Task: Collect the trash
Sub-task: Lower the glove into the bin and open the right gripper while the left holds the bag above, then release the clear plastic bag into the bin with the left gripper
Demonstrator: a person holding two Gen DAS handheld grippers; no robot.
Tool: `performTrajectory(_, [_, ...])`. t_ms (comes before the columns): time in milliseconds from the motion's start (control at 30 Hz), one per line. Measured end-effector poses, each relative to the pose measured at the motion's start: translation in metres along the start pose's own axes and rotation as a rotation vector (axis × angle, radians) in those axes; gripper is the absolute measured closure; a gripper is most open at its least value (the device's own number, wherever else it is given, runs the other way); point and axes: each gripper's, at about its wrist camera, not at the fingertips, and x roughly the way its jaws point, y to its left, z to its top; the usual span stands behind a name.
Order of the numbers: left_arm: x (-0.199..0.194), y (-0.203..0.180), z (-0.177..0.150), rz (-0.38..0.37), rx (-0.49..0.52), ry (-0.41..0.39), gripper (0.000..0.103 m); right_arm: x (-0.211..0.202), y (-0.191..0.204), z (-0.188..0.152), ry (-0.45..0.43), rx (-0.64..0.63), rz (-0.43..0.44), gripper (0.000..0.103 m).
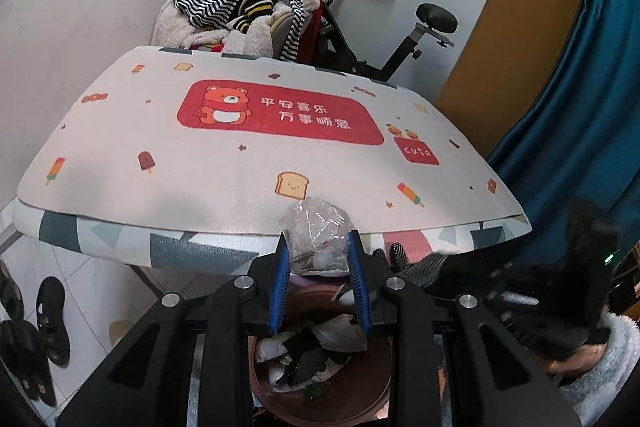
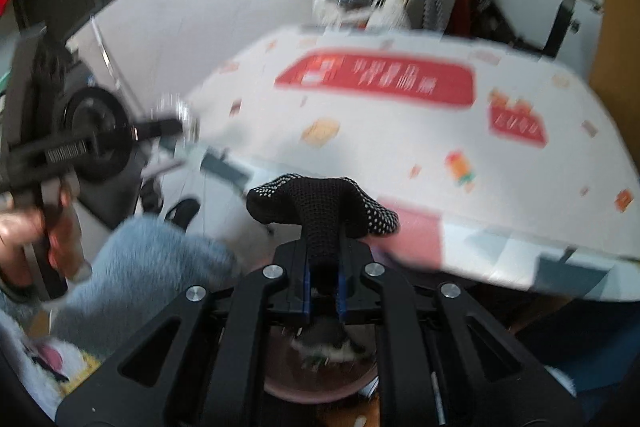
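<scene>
Your left gripper (image 1: 318,255) has its blue fingers (image 1: 280,287) clamped on a crumpled clear plastic bag (image 1: 316,235). The bag hangs just past the near edge of the tabletop (image 1: 160,187), directly above the round brown trash bin (image 1: 320,367). That bin sits on the floor below the tabletop edge and already holds white paper scraps and dark bits.

Your right gripper (image 2: 322,267) has its fingers (image 2: 306,287) pressed together on a black dotted glove (image 2: 324,211). The glove's fingers splay out to both sides above the grip. It too hangs above the bin (image 2: 320,379), close to the tabletop (image 2: 400,155) edge. This view is blurred.

Beyond the far side of the tabletop are a pile of clothes (image 1: 240,11) and an exercise bike (image 1: 380,39). Black shoes (image 1: 52,323) lie on the floor left of the bin.
</scene>
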Motion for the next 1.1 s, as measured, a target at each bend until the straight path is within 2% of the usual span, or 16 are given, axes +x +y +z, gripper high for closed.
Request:
performTrajectory(233, [0.002,0.006,-0.008,-0.005,-0.016,0.010,0.076,0.052,0.009,-0.026,0.194,0.020,0.031,0.090])
performTrajectory(400, [0.005,0.009,-0.012,-0.006,-0.022,0.022,0.076,0.077,0.004,-0.035,0.286,0.063,0.047,0.089])
performTrajectory(467, [0.006,0.009,-0.013,-0.008,-0.024,0.026,0.076,0.082,0.001,-0.037,0.307,0.086,0.048,0.083])
performTrajectory(500, [0.006,0.009,-0.014,-0.009,-0.025,0.028,0.076,0.084,0.000,-0.037,0.315,0.097,0.051,0.076])
performTrajectory(533, [0.006,0.009,-0.015,-0.011,-0.025,0.030,0.076,0.085,-0.002,-0.038,0.315,0.105,0.046,0.070])
performTrajectory(567, [0.007,0.009,-0.017,-0.013,-0.025,0.034,0.076,0.084,-0.002,-0.037,0.309,0.108,0.039,0.053])
performTrajectory(600, [0.007,0.009,-0.018,-0.014,-0.025,0.036,0.076,0.081,-0.003,-0.036,0.296,0.107,0.035,0.040])
performTrajectory(733, [0.010,0.007,-0.023,-0.019,-0.023,0.048,0.076,0.071,-0.006,-0.029,0.258,0.107,0.021,0.026])
performTrajectory(800, [0.012,0.006,-0.026,-0.023,-0.020,0.058,0.076,0.062,-0.009,-0.023,0.211,0.111,0.003,0.013])
performTrajectory(900, [0.017,0.002,-0.030,-0.029,-0.010,0.080,0.076,0.042,-0.015,-0.011,0.124,0.106,-0.040,0.006])
performTrajectory(1100, [0.036,-0.011,-0.044,-0.047,0.035,0.159,0.075,0.006,-0.033,0.018,-0.002,0.111,-0.145,0.006])
